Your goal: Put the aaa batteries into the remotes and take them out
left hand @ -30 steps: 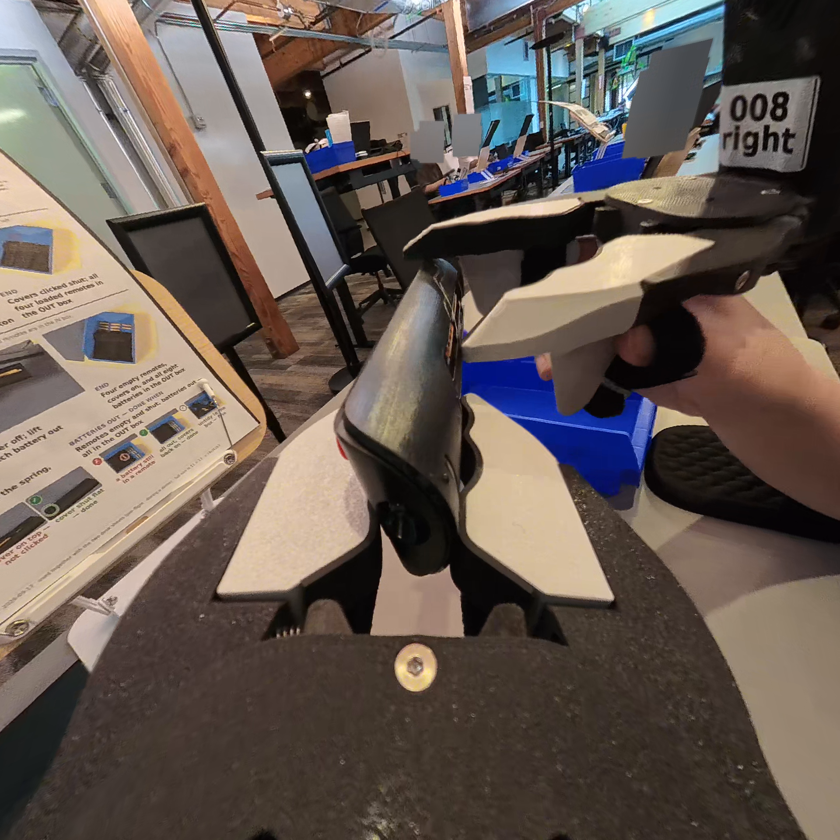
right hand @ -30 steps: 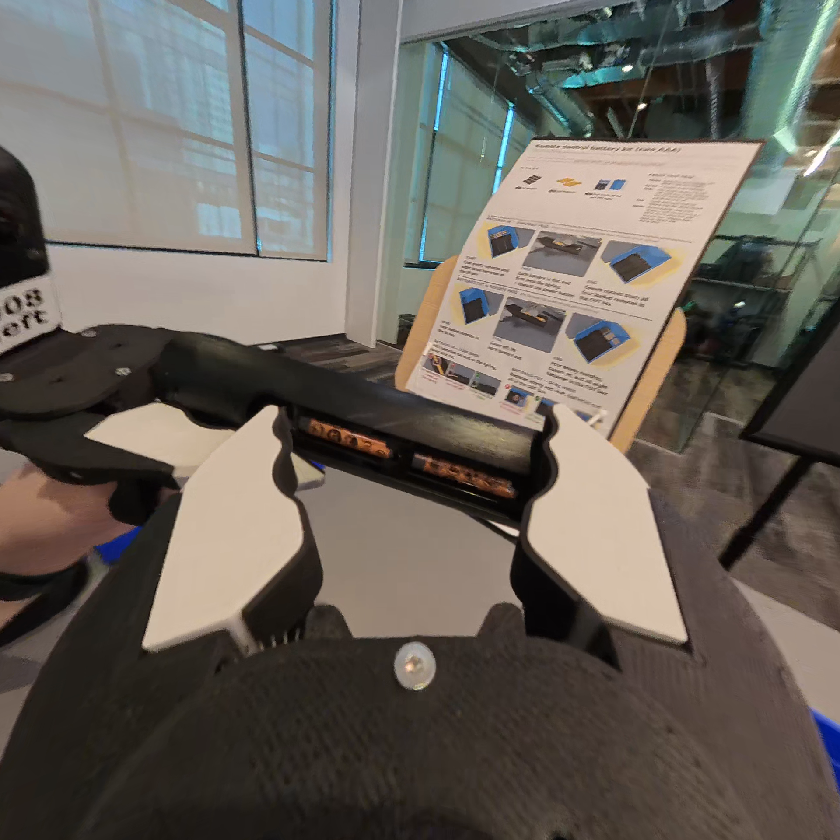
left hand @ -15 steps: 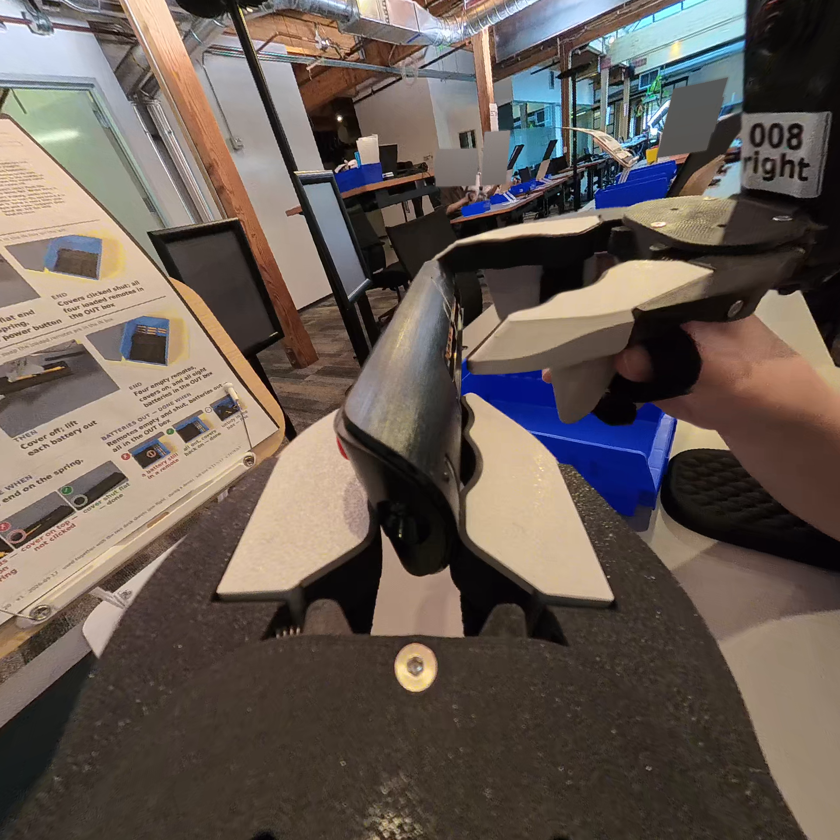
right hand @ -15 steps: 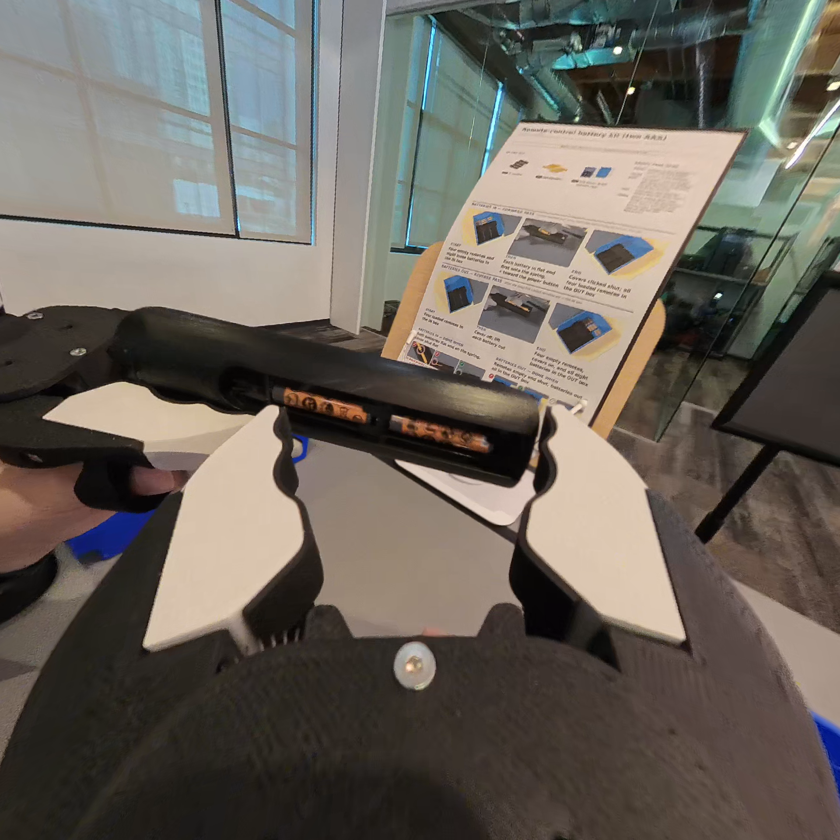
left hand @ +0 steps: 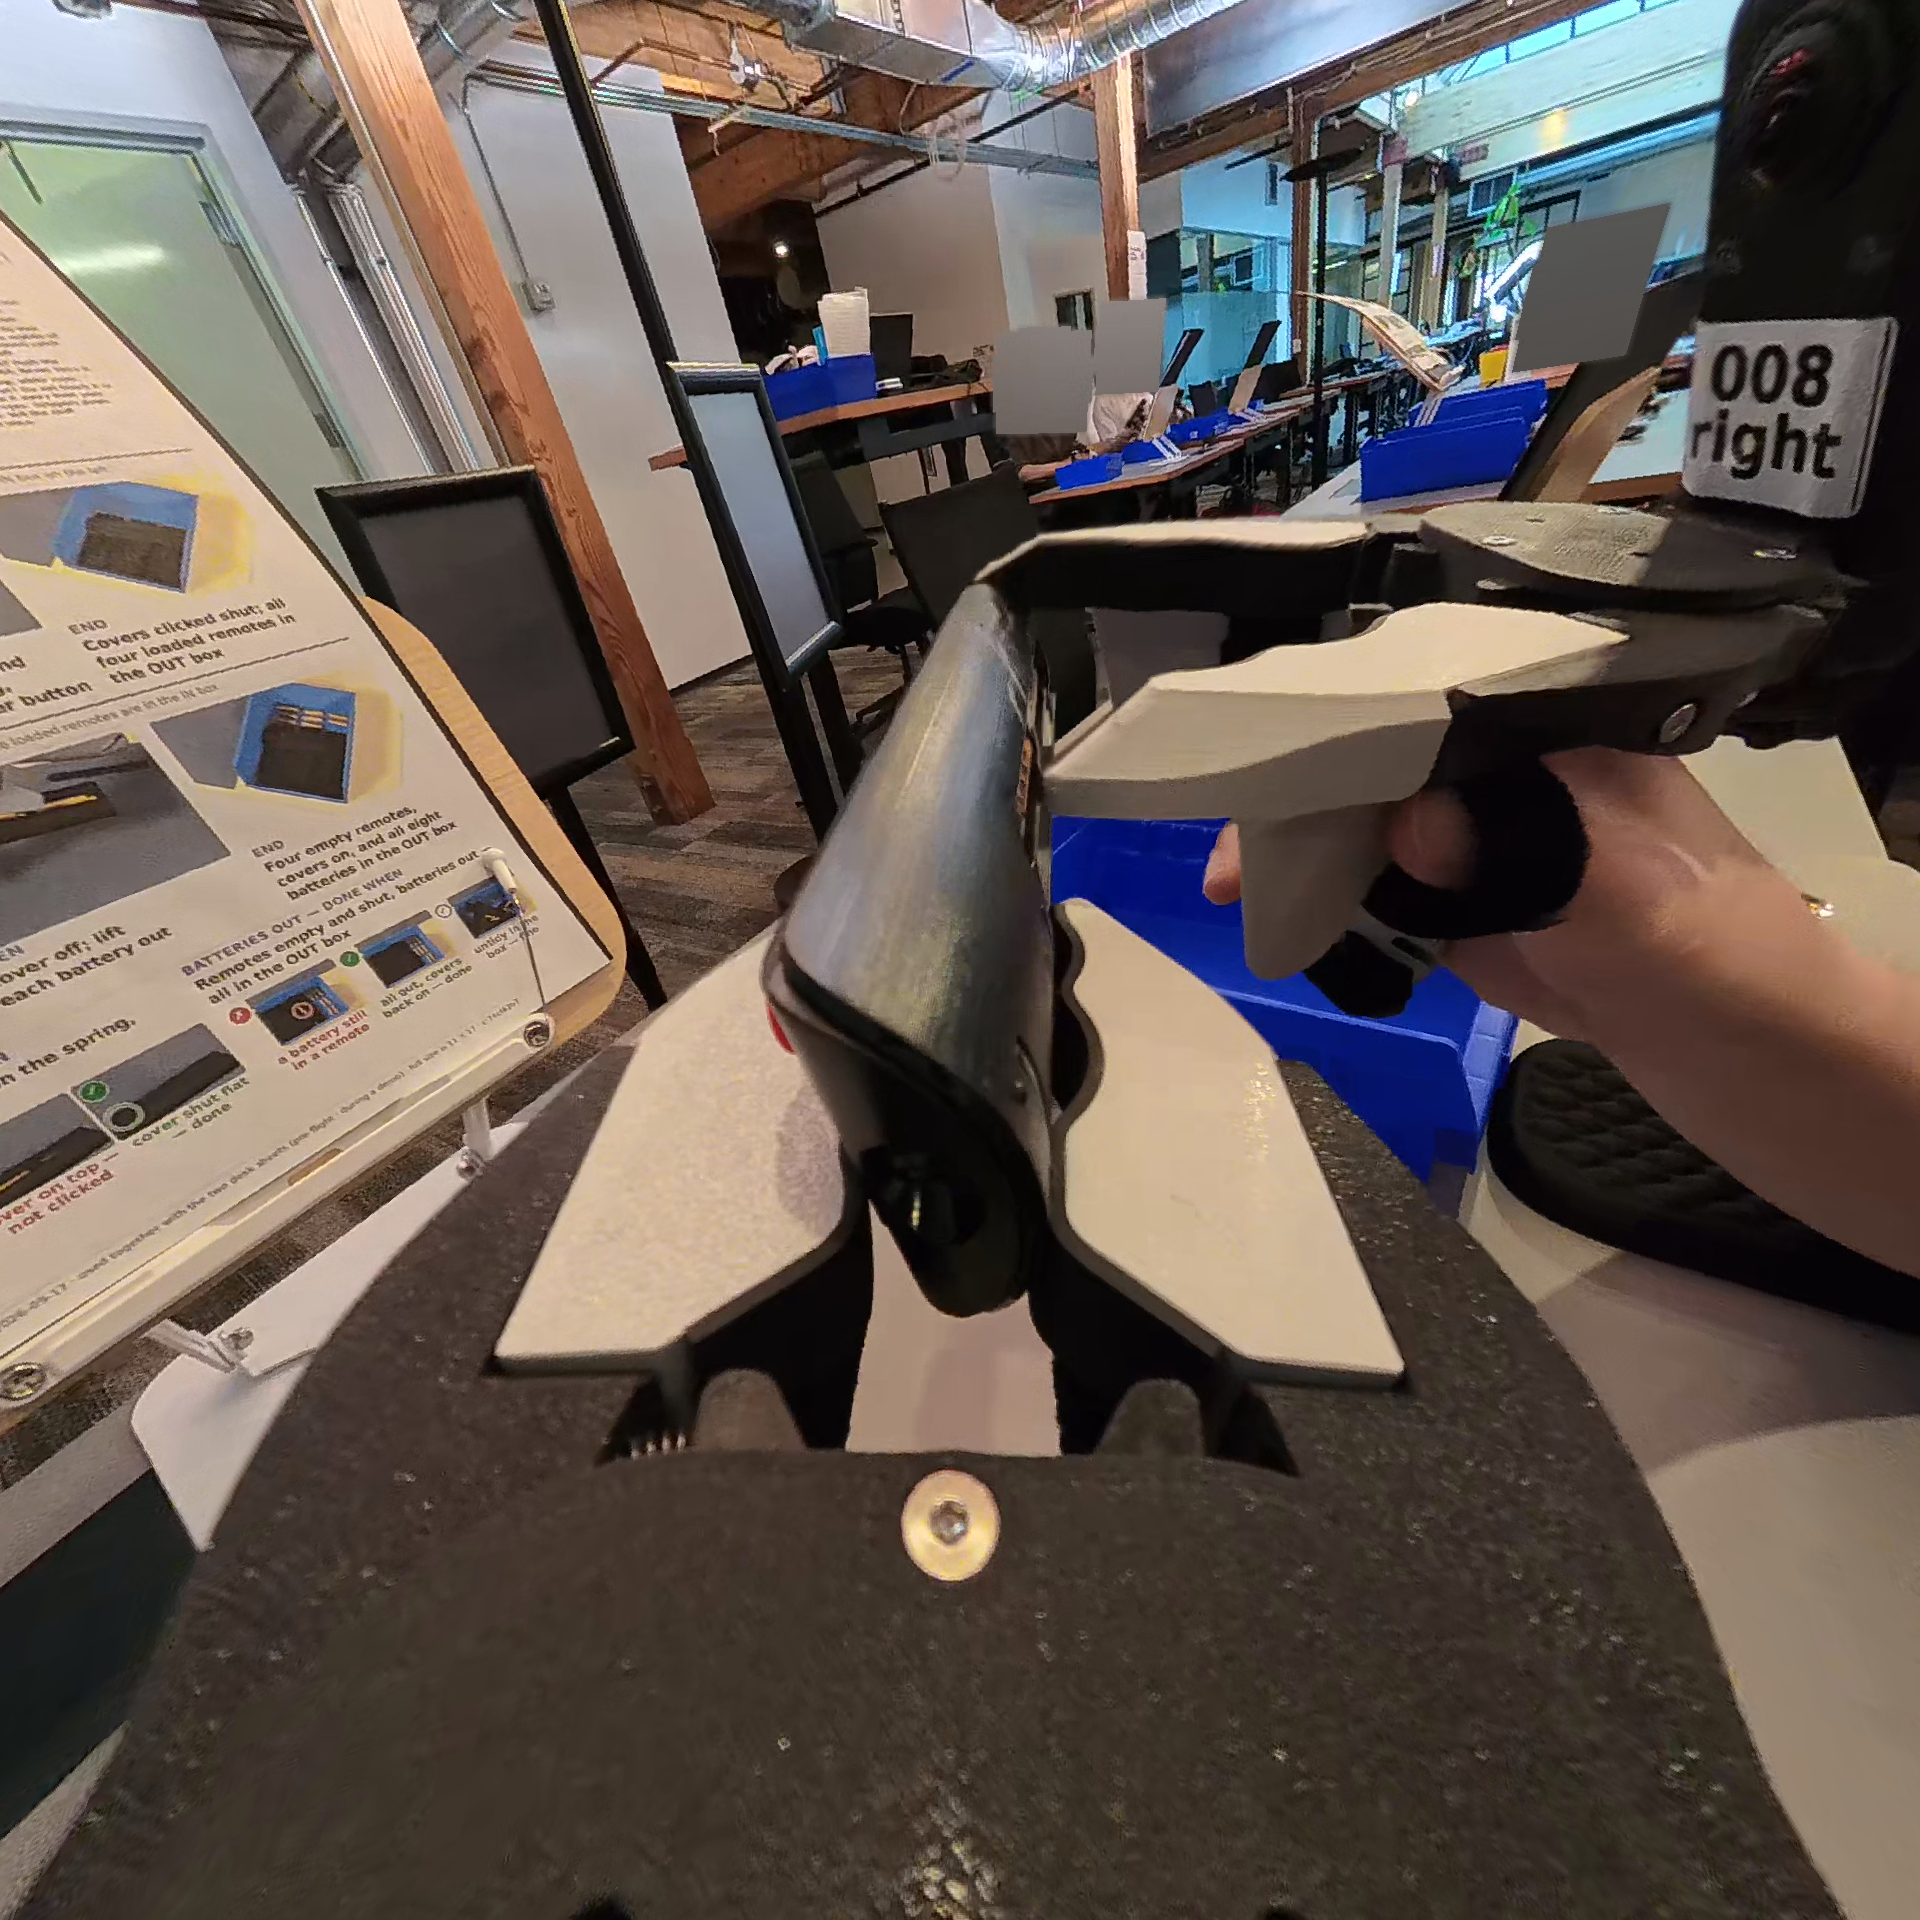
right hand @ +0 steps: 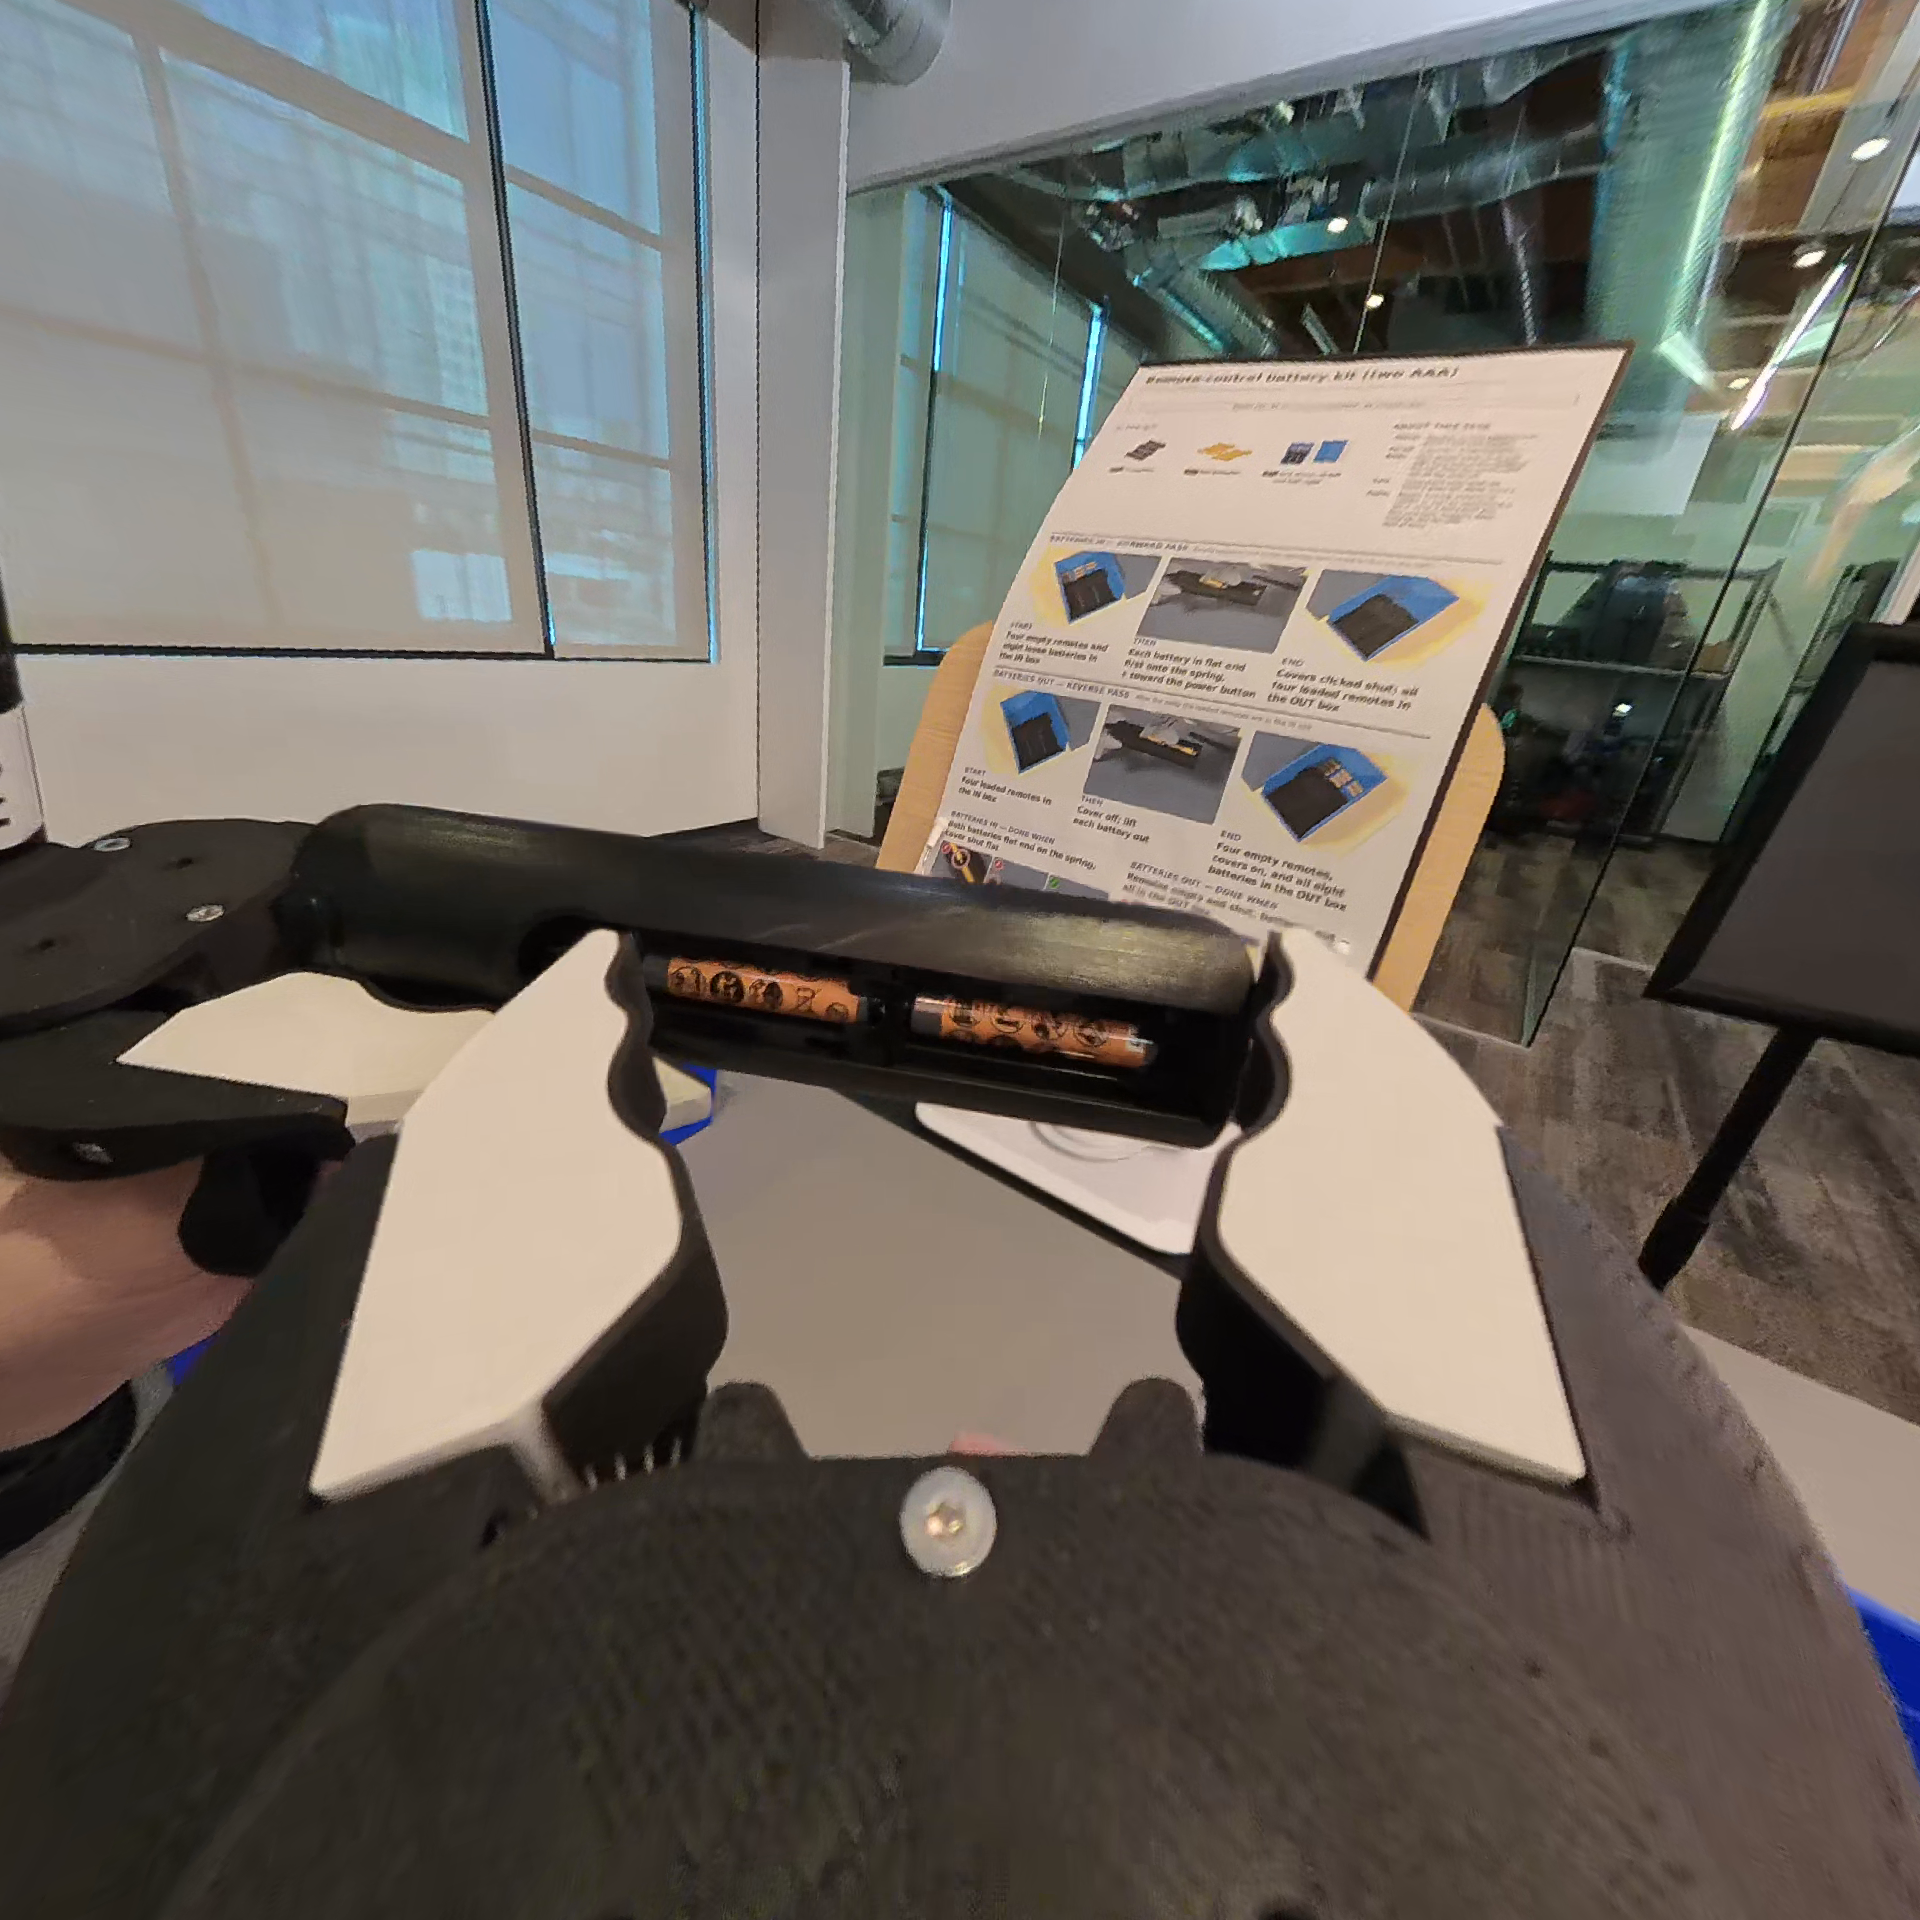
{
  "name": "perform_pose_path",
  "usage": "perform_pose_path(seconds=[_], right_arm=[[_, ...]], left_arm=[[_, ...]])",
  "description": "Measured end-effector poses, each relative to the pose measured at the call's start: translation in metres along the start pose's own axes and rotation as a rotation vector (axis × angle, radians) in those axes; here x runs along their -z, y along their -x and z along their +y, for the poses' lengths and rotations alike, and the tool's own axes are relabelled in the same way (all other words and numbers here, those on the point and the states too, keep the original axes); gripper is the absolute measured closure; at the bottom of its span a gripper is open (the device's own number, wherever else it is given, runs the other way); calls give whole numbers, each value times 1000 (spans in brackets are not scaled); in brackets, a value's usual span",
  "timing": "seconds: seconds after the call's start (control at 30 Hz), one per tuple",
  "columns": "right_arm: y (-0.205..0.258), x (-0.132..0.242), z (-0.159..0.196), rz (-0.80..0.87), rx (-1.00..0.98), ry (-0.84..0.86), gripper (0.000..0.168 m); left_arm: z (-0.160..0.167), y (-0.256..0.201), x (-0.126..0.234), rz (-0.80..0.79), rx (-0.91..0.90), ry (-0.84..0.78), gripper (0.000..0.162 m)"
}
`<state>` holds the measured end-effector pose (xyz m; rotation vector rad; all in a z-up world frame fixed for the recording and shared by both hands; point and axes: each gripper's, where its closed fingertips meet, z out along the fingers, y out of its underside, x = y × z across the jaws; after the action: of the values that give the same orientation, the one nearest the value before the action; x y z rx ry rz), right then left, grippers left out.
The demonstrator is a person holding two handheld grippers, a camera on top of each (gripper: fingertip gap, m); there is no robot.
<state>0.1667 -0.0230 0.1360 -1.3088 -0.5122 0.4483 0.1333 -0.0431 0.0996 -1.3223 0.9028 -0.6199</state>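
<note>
My left gripper [left hand: 925, 935] is shut on one end of a black remote [left hand: 914, 831] and holds it up in the air, pointing away. My right gripper [left hand: 1023, 675], held by a hand [left hand: 1662, 935], is open, with its fingers straddling the remote's far end. In the right wrist view the remote [right hand: 831, 894] lies crosswise between the fingertips of my right gripper [right hand: 940, 977]. Its cover is off, and two orange-and-black AAA batteries [right hand: 764, 992] [right hand: 1029, 1029] sit end to end in the compartment. My left gripper [right hand: 312, 987] shows at the left.
A slanted instruction board [left hand: 208, 831] [right hand: 1247, 675] stands close on the left. A blue bin [left hand: 1299, 1029] and a black pad [left hand: 1621, 1153] sit on the white table [left hand: 1766, 1507] below. Black framed stands [left hand: 488, 613] are on the floor beyond.
Both grippers and the remote have shifted together, and the open battery compartment now faces my right camera more squarely. The left grip is unchanged and the right fingers keep the same spread.
</note>
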Motion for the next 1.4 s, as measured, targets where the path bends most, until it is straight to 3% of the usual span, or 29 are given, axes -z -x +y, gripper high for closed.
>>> perform_pose_path(seconds=[0.07,0.1,0.13,0.3,0.5,0.7,1.03,1.4], right_arm=[[8,1,-1,-40,29,-6,63],[14,2,0,-71,37,-2,80],[17,1,0,-75,52,-1,87],[10,5,-11,-17,135,-24,75],[-4,7,-11,-24,12,9,62],[9,-1,4,-127,-127,59,60],[3,-1,2,-24,10,38,55],[3,0,0,-50,-43,23,54]], left_arm=[[2,-5,-2,24,10,12,129],[3,-5,-2,28,25,11,129],[3,-5,-2,31,30,6,129],[-1,-4,-1,43,34,-8,130],[-10,6,7,12,30,-49,129],[-13,4,8,17,28,-58,129],[-4,-2,3,32,4,-8,129],[-1,-4,2,10,-4,20,129]])
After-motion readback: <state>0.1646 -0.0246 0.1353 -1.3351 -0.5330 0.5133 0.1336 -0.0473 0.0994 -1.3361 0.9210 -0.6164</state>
